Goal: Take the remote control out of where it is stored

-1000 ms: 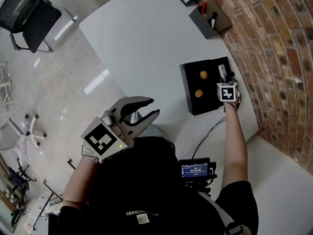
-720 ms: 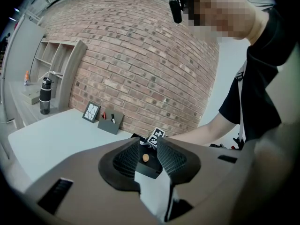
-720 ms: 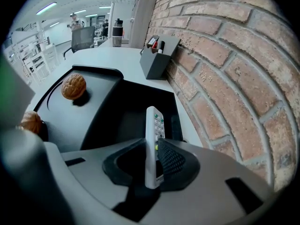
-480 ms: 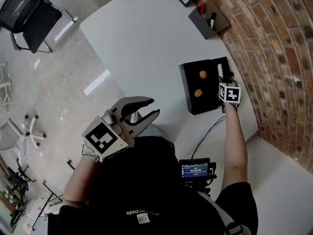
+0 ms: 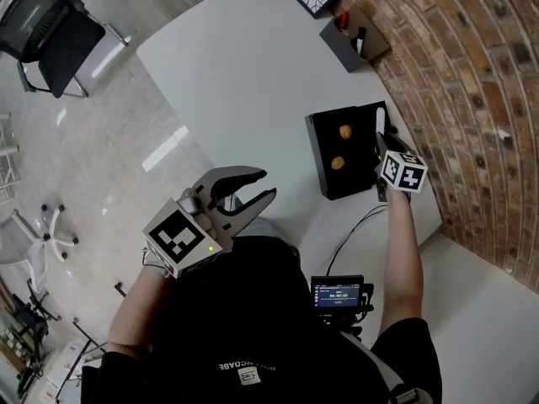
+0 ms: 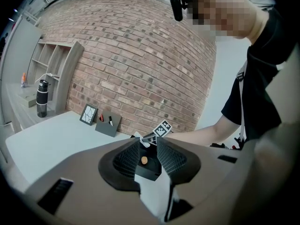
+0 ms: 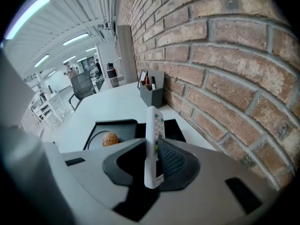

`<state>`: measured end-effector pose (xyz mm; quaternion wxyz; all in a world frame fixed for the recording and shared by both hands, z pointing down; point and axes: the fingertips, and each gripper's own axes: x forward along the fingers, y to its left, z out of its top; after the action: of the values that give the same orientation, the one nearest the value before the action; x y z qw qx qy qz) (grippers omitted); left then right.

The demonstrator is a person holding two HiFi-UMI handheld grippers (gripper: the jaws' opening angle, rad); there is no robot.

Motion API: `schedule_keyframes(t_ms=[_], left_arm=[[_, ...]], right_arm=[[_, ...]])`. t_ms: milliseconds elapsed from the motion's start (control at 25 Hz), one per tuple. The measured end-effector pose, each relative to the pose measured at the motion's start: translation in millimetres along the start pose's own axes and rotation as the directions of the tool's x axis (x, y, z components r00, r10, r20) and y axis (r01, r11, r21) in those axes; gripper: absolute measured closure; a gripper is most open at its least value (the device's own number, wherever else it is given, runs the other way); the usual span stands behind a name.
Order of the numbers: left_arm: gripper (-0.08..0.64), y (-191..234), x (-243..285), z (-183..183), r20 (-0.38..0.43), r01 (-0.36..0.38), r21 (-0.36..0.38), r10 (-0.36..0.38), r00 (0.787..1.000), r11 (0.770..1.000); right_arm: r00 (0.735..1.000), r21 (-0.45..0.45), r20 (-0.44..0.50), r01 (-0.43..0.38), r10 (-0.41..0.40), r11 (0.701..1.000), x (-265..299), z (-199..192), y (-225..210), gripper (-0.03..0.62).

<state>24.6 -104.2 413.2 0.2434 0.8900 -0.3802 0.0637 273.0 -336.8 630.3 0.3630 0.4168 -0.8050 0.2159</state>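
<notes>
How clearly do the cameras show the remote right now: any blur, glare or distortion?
Right gripper view: remote control sharp and evenly lit, brick wall bowed by the fisheye. Head view: crisp, glare only on the floor. Left gripper view: heavy fisheye, remote control tiny.

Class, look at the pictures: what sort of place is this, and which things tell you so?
Probably an office: a swivel chair, a white table bearing a pen holder, and a brick wall behind.

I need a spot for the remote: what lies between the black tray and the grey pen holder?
Only bare table between the black tray and pen holder, per the head view.
</notes>
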Motion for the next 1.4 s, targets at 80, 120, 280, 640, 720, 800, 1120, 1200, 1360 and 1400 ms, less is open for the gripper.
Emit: schedule_keyframes(t_ms=[80, 120, 280, 640, 720, 800, 1120, 1200, 1360, 1400], left_arm=[[0.465, 0.3, -1.7, 2.0, 0.004, 0.002, 0.004, -0.002, 1.000, 1.000], [0.465, 0.4, -2.5, 3.3, 0.005, 0.004, 0.003, -0.004, 1.000, 1.000], [0.465, -0.5, -2.6, 10.3, 0.019, 0.035, 0.027, -0.036, 0.999, 0.999], [0.465, -0.3, -5.9, 35.1, 0.041, 0.083, 0.085, -0.087, 0.995, 0.993], [0.465, -0.1, -7.1, 41.7, 0.056, 0.106, 0.104, -0.112, 0.992, 0.989], [0.466, 0.0, -7.7, 49.1, 0.066, 0.125, 0.114, -0.133, 0.989, 0.986], [0.468, -14.7, 1.3, 80.6, 0.084, 0.214, 0.200, -0.234, 0.969, 0.956], [0.469, -19.3, 3.8, 88.1, 0.080, 0.234, 0.224, -0.257, 0.963, 0.946], [0.502, -27.3, 10.2, 99.9, 0.080, 0.251, 0.260, -0.280, 0.957, 0.932], [0.517, -26.8, 12.6, 102.4, 0.083, 0.241, 0.271, -0.272, 0.959, 0.932]], right_arm=[[0.998, 0.012, 0.050, -0.027, 0.026, 1.000, -14.7, 13.8, 11.8, 0.508], [0.996, 0.012, 0.076, -0.039, 0.038, 0.999, -22.9, 21.2, 18.8, 0.509], [0.982, -0.017, 0.174, -0.069, 0.071, 0.997, -55.7, 50.8, 48.9, 0.508], [0.919, -0.071, 0.357, -0.149, 0.165, 0.986, -129.1, 105.6, 120.6, 0.508], [0.902, -0.083, 0.394, -0.157, 0.177, 0.984, -147.0, 115.6, 134.3, 0.508], [0.887, -0.090, 0.424, -0.159, 0.182, 0.983, -164.2, 123.5, 147.3, 0.508], [0.806, -0.089, 0.554, -0.193, 0.209, 0.977, -228.4, 147.1, 190.3, 0.508], [0.790, -0.084, 0.580, -0.185, 0.199, 0.979, -243.8, 149.3, 198.3, 0.508], [0.752, -0.085, 0.631, -0.177, 0.191, 0.981, -272.3, 150.3, 210.6, 0.508], [0.744, -0.087, 0.640, -0.178, 0.191, 0.980, -278.5, 149.9, 213.2, 0.508]])
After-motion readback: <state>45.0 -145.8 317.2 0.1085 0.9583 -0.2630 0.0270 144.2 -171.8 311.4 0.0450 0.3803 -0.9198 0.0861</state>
